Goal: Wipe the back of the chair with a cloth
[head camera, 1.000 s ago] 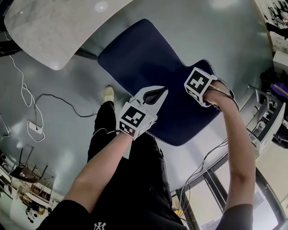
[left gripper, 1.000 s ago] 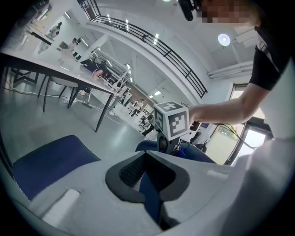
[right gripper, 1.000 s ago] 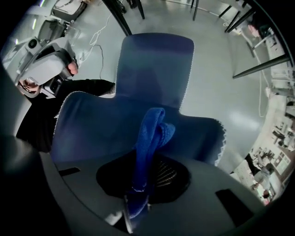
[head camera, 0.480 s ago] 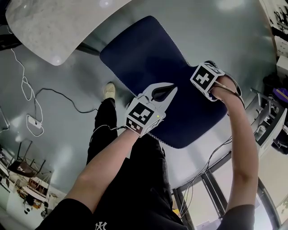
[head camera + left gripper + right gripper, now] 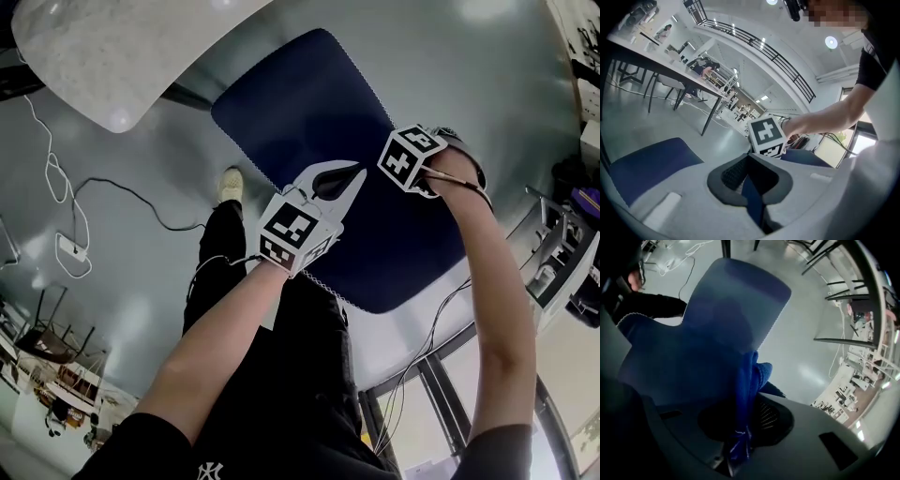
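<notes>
A large dark blue cloth [image 5: 309, 112] with pinked edges hangs spread out above the floor, held between both grippers. My left gripper [image 5: 339, 180] is shut on the cloth's near edge; a blue strip [image 5: 752, 192] runs between its jaws. My right gripper [image 5: 739, 430] is shut on a bunched fold of the cloth [image 5: 747, 376], and its marker cube [image 5: 410, 157] shows just right of the left gripper. From the right gripper view the rest of the cloth [image 5: 717, 324] spreads away. I cannot make out the chair back under the cloth.
A white tabletop [image 5: 112, 56] lies at the upper left. The person's black trousers [image 5: 281, 375] and a shoe [image 5: 228, 186] are below the cloth. Cables [image 5: 66, 216] trail over the grey floor. A metal frame [image 5: 441, 384] stands at the lower right, chairs [image 5: 47, 347] at the far left.
Both grippers have shifted a little up the view with the cloth, and the right gripper has come closer to the left one. Both stay shut on the cloth.
</notes>
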A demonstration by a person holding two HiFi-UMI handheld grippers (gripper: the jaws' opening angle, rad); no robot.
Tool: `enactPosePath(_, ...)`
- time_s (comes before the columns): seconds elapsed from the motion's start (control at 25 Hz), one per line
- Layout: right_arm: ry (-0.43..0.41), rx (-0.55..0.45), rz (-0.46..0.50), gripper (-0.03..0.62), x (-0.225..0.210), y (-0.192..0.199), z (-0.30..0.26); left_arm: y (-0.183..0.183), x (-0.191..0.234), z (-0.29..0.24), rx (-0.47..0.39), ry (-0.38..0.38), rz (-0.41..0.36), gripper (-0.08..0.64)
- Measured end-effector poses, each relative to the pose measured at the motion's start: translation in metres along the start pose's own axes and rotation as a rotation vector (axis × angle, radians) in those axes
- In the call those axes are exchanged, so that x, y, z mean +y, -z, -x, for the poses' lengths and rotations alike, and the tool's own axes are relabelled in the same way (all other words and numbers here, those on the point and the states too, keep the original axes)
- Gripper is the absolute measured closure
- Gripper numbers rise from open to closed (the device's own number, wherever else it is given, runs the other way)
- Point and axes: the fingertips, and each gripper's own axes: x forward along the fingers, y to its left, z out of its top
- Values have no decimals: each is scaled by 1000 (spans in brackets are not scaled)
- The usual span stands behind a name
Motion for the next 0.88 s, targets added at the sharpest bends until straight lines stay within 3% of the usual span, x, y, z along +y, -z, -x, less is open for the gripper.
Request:
enactPosePath(0.16, -100, 58, 75, 517, 40, -17, -21, 9, 22, 17, 8, -37, 13, 552)
enactPosePath(0.52, -440, -97, -89, 517, 114, -72, -27, 22, 55, 48, 7, -70, 28, 552)
enactPosePath(0.88, -630, -158, -118, 518, 188, -112, -6, 24, 70, 65, 0, -73, 20, 552)
